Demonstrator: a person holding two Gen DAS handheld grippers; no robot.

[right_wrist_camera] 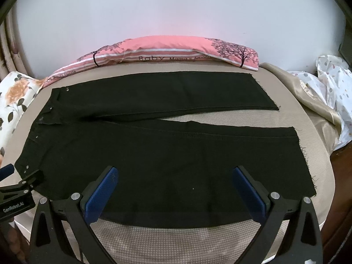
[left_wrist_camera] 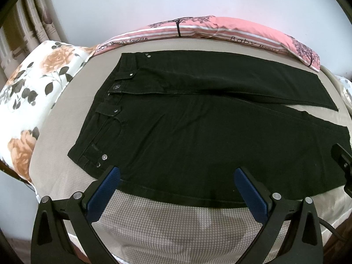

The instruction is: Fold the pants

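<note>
A pair of black denim pants [right_wrist_camera: 154,154] lies flat on the bed's beige houndstooth cover [right_wrist_camera: 176,237], waistband to the left and legs parted to the right. The left gripper [left_wrist_camera: 177,177] and right gripper [right_wrist_camera: 176,176] both hover wide apart over the near edge, holding nothing. A pink striped pillow [right_wrist_camera: 167,50] lies along the far side.

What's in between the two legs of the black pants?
Only bare beige bedcover. In the right wrist view the far leg and near leg of the pants spread apart toward the cuffs, and nothing lies in that wedge.
</note>
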